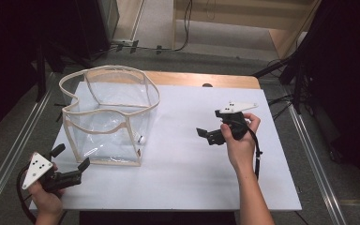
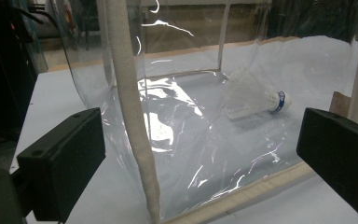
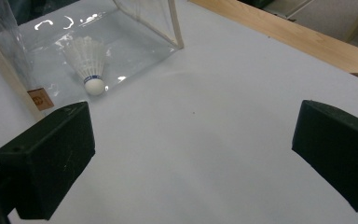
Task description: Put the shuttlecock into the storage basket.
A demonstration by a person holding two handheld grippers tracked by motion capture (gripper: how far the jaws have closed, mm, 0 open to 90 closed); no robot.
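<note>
My left gripper (image 1: 70,161) sits nearer the bag (image 1: 108,117), jaws apart; the shuttlecock (image 2: 256,98) lies inside (cork toward my right gripper (image 1: 206,133), also apart).

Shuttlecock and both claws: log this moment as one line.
shuttlecock: lying inside clear bag | left claw: open, empty, by bag's near corner | right claw: open, empty, over white table
</note>
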